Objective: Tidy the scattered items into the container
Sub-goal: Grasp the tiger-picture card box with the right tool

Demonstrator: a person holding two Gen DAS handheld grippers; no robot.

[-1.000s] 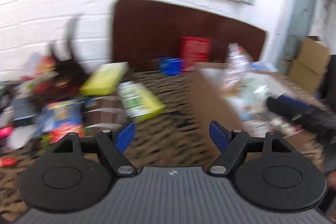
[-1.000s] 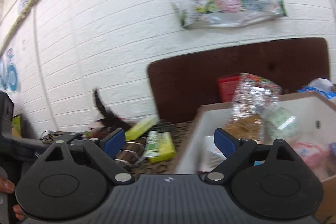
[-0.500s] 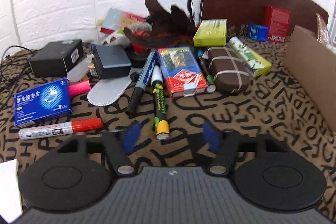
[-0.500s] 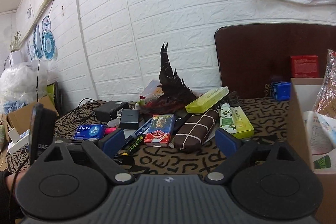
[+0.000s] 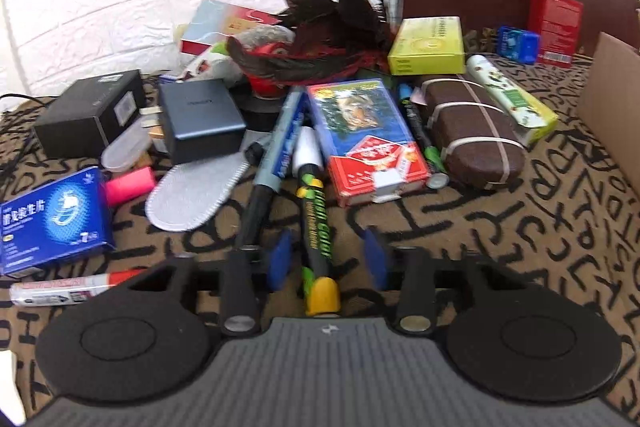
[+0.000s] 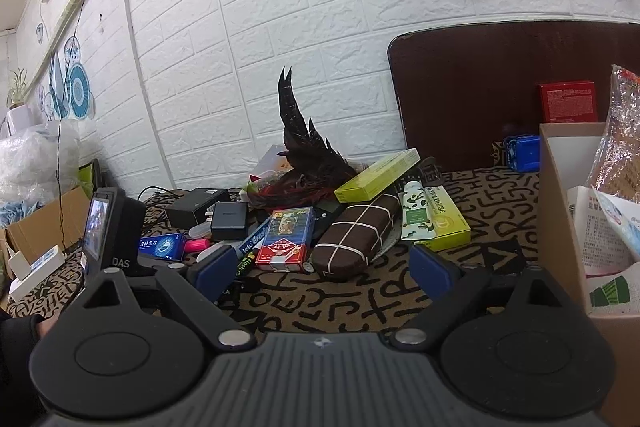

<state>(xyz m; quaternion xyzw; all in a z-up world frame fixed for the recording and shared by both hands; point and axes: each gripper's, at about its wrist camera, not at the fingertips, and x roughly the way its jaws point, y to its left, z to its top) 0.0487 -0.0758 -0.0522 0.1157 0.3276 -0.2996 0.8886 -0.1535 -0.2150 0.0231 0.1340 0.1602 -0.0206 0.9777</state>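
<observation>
Left wrist view has the left gripper (image 5: 326, 259) spread wide, straddling the yellow-capped marker (image 5: 316, 227) lying on the patterned cloth (image 5: 520, 211), its cap nearest. To grip it well, I would settle lower, centre the barrel, then close without nudging the neighbouring grey marker (image 5: 266, 171). The cardboard box (image 5: 612, 95), the container, stands at the far right, cut off by the frame. Motion blur softens the fingers, so contact is unclear. The right gripper (image 6: 322, 273) hangs released, empty, above the cloth.

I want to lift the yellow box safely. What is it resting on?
The yellow box tilts, its lower end on the brown case, its upper end by the feathers. What lies beneath its middle is hidden.
</observation>
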